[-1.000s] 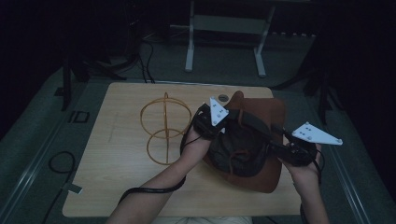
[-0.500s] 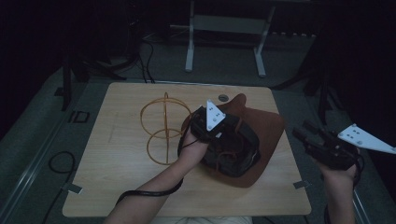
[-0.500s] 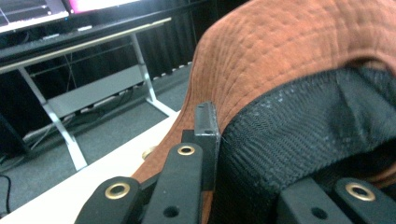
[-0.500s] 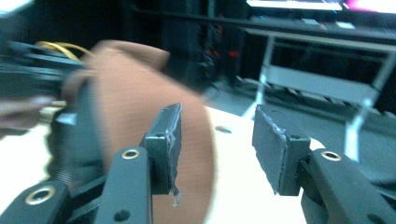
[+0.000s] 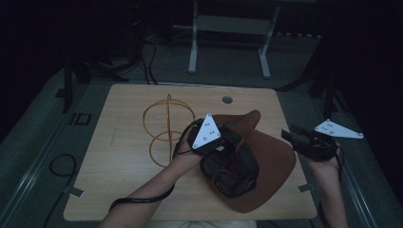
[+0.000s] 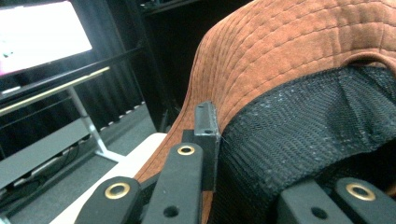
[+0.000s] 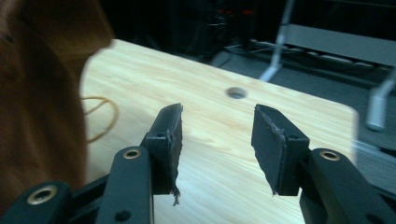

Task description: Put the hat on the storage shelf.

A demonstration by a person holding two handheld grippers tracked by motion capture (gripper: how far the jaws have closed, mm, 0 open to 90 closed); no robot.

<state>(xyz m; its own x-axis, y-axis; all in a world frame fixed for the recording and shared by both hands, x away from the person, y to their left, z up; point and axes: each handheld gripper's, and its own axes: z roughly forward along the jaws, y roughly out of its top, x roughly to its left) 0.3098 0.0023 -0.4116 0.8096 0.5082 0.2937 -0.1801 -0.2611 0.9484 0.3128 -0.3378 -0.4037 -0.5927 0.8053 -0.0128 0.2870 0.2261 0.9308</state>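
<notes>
Hat point(image 5: 266, 156) | left gripper point(image 5: 223, 142): clamped on hat | right gripper point(image 7: 217, 140): jaws apart, empty

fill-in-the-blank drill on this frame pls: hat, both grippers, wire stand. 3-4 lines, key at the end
1. The left gripper is shut on the rim of the brown ____.
2. The right gripper has its jaws ____, with nothing between them.
3. The wire stand has the colour ____.
4. The hat lies upside down, so its ____ mesh lining faces up.

Missing words: hat; open; orange; black
</notes>
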